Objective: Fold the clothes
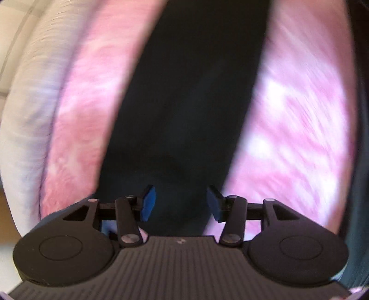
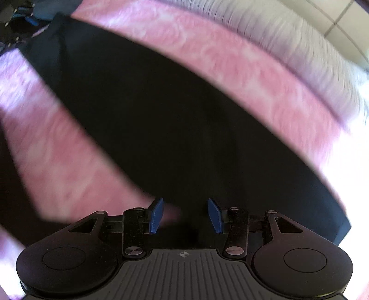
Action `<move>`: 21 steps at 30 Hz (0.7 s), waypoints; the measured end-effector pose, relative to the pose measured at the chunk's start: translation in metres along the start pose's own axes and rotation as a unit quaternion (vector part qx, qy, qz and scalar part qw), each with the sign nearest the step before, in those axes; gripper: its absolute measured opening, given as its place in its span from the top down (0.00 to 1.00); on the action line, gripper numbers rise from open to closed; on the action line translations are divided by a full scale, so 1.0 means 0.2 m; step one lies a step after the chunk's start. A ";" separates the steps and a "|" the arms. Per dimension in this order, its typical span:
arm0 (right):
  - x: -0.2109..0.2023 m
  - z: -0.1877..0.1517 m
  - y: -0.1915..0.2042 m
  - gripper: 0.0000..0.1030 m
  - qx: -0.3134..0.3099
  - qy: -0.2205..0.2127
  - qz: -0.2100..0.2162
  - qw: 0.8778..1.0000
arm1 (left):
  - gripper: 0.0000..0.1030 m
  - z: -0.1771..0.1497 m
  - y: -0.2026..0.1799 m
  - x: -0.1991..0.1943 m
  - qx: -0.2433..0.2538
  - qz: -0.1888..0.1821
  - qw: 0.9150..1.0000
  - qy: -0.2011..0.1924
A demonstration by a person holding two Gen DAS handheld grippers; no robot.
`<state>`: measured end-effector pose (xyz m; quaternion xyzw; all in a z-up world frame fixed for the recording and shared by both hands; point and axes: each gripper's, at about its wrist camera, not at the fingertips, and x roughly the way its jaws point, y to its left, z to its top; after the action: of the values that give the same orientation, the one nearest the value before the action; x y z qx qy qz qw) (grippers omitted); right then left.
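A dark garment (image 1: 184,103) lies as a long strip across a pink patterned bedspread (image 1: 299,138). In the left wrist view my left gripper (image 1: 181,204) hangs over the strip's near end, its blue pads (image 1: 148,203) apart with nothing between them. The right wrist view shows the same dark garment (image 2: 173,120) running diagonally over the pink bedspread (image 2: 69,157). My right gripper (image 2: 186,215) is above its near edge, open, blue pads (image 2: 156,215) apart and empty. Both views are blurred. The left gripper (image 2: 23,20) also shows at the garment's far end, top left.
A white ribbed cover (image 1: 27,103) borders the pink bedspread, seen also in the right wrist view as a white band (image 2: 288,39). Beyond it is tiled floor (image 2: 341,25). More dark fabric (image 1: 359,184) sits at the right edge of the left wrist view.
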<state>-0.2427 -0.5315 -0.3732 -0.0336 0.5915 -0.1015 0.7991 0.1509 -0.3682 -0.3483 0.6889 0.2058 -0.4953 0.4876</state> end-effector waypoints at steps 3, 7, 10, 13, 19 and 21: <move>-0.02 -0.09 0.07 0.54 0.013 0.021 0.009 1.000 | 0.54 -0.04 -0.11 0.09 0.049 0.032 0.998 0.016; -0.02 -0.13 0.12 0.54 0.007 0.030 0.011 0.999 | 0.63 -0.07 -0.13 0.15 0.065 0.048 0.997 0.016; -0.01 -0.14 0.11 0.54 0.006 0.030 0.004 1.000 | 0.98 -0.08 -0.12 0.16 0.057 0.051 0.997 0.033; -0.04 -0.14 0.09 0.54 0.017 0.026 -0.008 0.999 | 0.98 -0.10 -0.11 0.12 0.045 0.064 0.996 0.033; -0.09 -0.18 0.05 0.54 0.058 0.042 -0.011 0.997 | 0.97 -0.08 -0.18 0.14 0.059 0.066 0.995 0.047; -0.11 -0.22 0.04 0.54 0.080 0.054 -0.014 0.995 | 0.93 -0.06 -0.18 0.14 0.054 0.066 0.995 0.058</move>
<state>-0.2906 -0.5161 -0.3674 0.0276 0.6229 -0.1618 0.7649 0.1410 -0.3474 -0.3904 0.7537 0.1605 -0.4317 0.4688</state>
